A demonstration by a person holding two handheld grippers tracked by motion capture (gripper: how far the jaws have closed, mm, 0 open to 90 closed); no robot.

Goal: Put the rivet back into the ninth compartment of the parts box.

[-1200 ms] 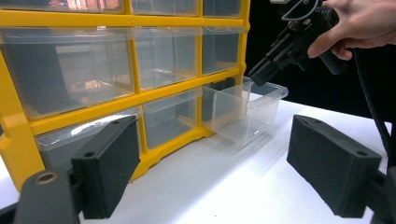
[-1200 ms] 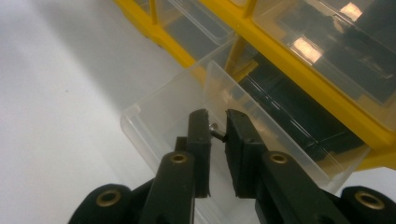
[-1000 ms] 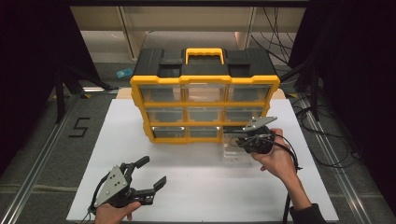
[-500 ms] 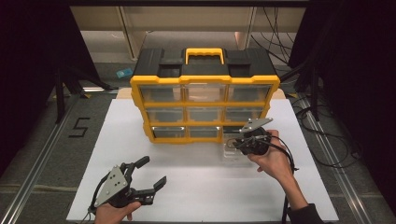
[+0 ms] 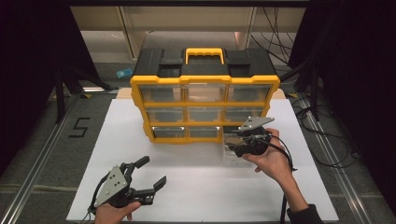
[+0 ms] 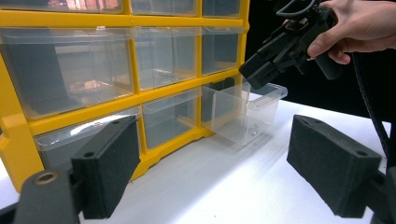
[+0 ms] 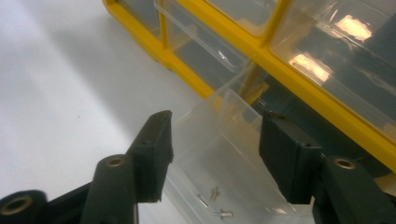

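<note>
A yellow and black drawer organizer (image 5: 205, 93) stands at the back of the white table (image 5: 196, 186). Its bottom right clear drawer (image 5: 232, 143) is pulled out onto the table. A few small screws (image 7: 215, 200) lie in that drawer (image 7: 224, 154). My right gripper (image 5: 236, 146) hovers over the drawer's front end. Its jaws have just been opening, and the pads (image 7: 156, 149) stand apart from the clear wall, gripping nothing. My left gripper (image 5: 153, 171) rests open and empty near the table's front left, pointing toward the organizer (image 6: 116, 107).
The other drawers (image 6: 70, 70) of the organizer are pushed in. Bare white table lies between the two grippers. Cables (image 5: 327, 135) run along the floor at the right, and dark curtains flank both sides.
Both hands keep their places in the high view. The right gripper stays over the pulled-out drawer, and the left gripper has not moved.
</note>
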